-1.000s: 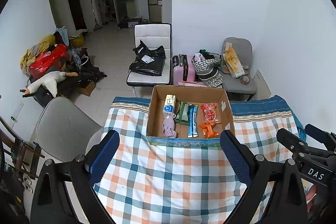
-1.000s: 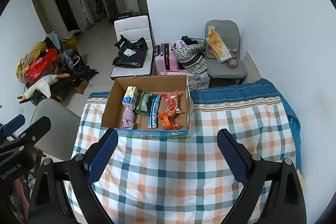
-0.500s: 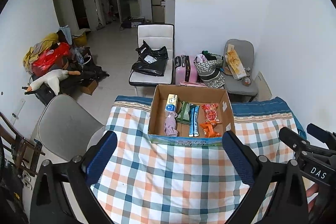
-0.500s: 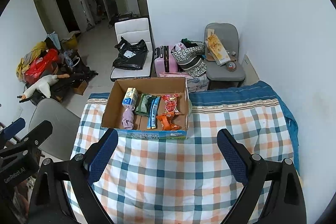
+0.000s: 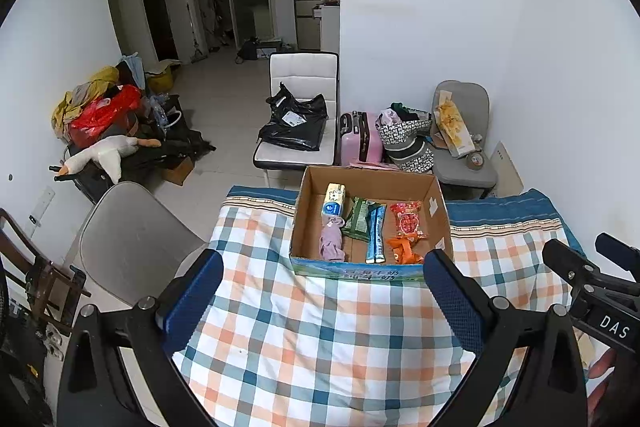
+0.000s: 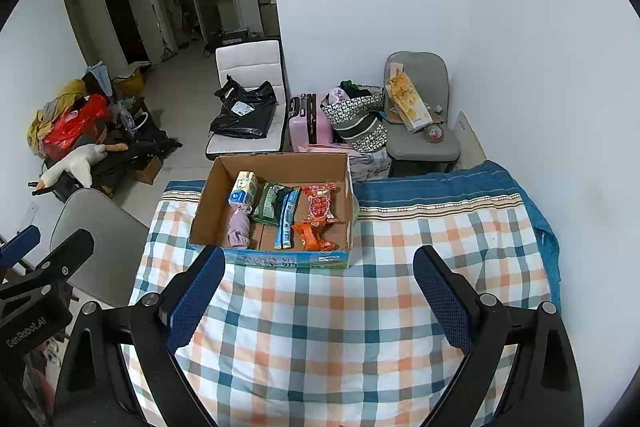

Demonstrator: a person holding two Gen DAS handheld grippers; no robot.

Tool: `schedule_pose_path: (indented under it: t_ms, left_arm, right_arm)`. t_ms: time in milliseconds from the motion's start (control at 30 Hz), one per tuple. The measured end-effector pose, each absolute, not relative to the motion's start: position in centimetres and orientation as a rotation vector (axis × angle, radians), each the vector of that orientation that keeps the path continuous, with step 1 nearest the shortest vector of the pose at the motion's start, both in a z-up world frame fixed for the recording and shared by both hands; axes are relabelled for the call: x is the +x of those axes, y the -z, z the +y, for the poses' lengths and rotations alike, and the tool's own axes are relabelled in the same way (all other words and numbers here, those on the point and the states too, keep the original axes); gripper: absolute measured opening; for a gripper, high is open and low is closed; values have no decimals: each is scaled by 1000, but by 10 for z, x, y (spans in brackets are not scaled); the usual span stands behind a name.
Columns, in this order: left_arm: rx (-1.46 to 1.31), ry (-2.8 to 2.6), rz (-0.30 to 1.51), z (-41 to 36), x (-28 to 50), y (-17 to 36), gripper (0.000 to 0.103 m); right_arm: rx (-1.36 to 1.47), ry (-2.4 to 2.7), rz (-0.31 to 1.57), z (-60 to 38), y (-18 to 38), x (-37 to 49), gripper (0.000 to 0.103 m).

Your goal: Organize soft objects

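An open cardboard box (image 5: 306, 199) (image 6: 208, 195) stands at the far end of the checked tablecloth. In it lie a tissue pack (image 5: 334, 199) (image 6: 244, 189), a lilac cloth (image 5: 333, 242) (image 6: 239, 229), a green packet (image 5: 359, 219) (image 6: 272, 205), a blue stick packet (image 5: 376, 233) (image 6: 287, 219), a red snack bag (image 5: 407, 221) (image 6: 318, 203) and an orange snack bag (image 5: 405, 248) (image 6: 312, 235). My left gripper (image 5: 322, 301) and right gripper (image 6: 318, 291) are both open and empty, held above the cloth, short of the box.
The checked cloth (image 5: 320, 339) (image 6: 340, 327) covers the table, with a blue striped border (image 6: 432, 189) at the far right. A grey chair (image 5: 132, 247) stands at the table's left. Beyond are a white chair with black bags (image 5: 296, 123), a pink suitcase (image 5: 360, 141) and a grey chair (image 5: 460, 131).
Both grippers have drawn back and risen slightly, so the box sits a little lower and farther in each view. Both stay open; the items in the box have not moved.
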State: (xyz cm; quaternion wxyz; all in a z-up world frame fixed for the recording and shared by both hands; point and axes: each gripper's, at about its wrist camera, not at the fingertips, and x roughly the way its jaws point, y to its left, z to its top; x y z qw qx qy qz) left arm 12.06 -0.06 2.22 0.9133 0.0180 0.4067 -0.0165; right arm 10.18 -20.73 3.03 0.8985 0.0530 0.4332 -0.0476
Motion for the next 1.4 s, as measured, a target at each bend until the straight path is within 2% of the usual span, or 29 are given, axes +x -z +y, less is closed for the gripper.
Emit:
schedule_pose_path:
  t_ms: [1400]
  left_arm:
    - [26,27,840,3,112,-22,102]
  right_arm:
    - [105,93,890,-202,-34,90,97]
